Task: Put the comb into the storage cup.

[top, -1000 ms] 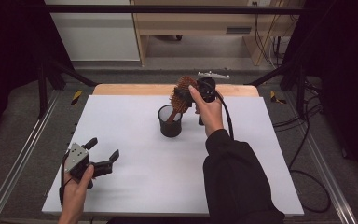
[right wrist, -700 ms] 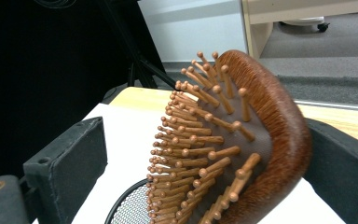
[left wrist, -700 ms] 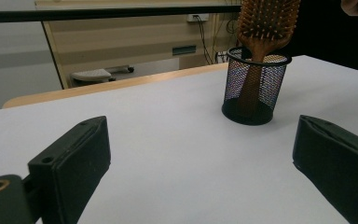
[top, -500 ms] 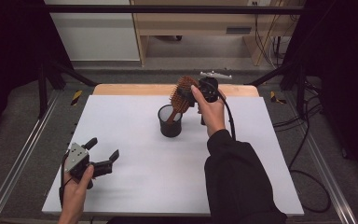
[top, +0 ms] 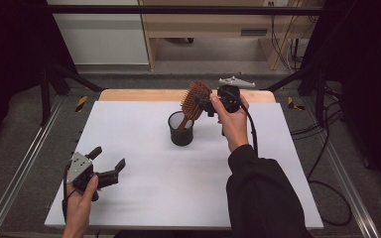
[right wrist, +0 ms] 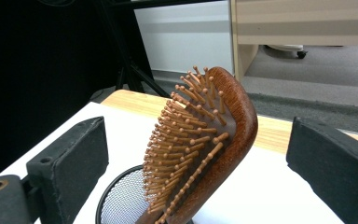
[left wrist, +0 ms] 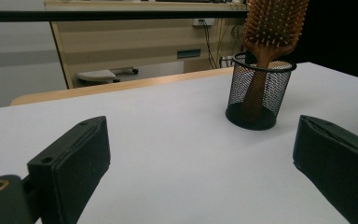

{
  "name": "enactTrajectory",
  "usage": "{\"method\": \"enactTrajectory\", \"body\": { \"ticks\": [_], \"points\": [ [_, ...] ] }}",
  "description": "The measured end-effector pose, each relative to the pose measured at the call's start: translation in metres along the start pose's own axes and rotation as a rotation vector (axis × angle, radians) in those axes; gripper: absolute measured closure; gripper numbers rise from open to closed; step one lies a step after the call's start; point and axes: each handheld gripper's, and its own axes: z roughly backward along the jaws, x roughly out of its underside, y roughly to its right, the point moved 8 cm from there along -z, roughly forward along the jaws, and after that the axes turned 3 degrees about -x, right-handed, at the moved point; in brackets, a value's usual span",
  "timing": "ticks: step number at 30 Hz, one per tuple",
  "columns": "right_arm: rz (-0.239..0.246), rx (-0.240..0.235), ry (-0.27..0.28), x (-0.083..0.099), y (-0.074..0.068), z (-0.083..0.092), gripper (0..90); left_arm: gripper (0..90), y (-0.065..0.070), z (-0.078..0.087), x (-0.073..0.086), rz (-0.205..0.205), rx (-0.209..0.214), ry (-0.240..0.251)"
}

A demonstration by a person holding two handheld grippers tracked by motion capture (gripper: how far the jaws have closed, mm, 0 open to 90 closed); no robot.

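a white-topped bench (top: 144, 144) with a wooden far edge. near its front left corner the left gripper (top: 110, 170) hovers, jaws apart. toward the far edge, a black wire mesh cup (top: 181, 130) holds a brown wooden paddle hairbrush (top: 195, 98), handle down; the right gripper (top: 206, 105) flanks its head, jaws apart.

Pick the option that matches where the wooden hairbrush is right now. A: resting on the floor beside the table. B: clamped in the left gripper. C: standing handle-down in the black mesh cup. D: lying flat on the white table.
C: the hairbrush stands with its handle inside the black mesh cup, its bristled head leaning out above the rim, with the right gripper open around the head.
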Motion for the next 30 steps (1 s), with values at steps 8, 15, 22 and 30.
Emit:
{"method": "enactTrajectory", "body": {
  "ticks": [8, 15, 22, 30],
  "points": [
    [0.010, -0.010, 0.030, -0.001, -0.004, 0.007, 6.8, 4.3, -0.008, 0.005, -0.002, 0.041, -0.015, 0.020],
    [0.056, 0.017, 0.056, -0.003, -0.009, 0.015, 6.6, 4.3, -0.008, 0.005, -0.002, 0.043, -0.015, 0.022],
    [0.092, 0.045, 0.124, -0.012, -0.007, 0.028, 6.5, 4.3, -0.006, 0.004, -0.002, 0.029, -0.013, 0.022],
    [0.126, 0.044, 0.179, -0.015, -0.004, 0.038, 6.6, 4.2, -0.007, 0.008, -0.002, 0.021, -0.021, 0.025]
  ]
}}
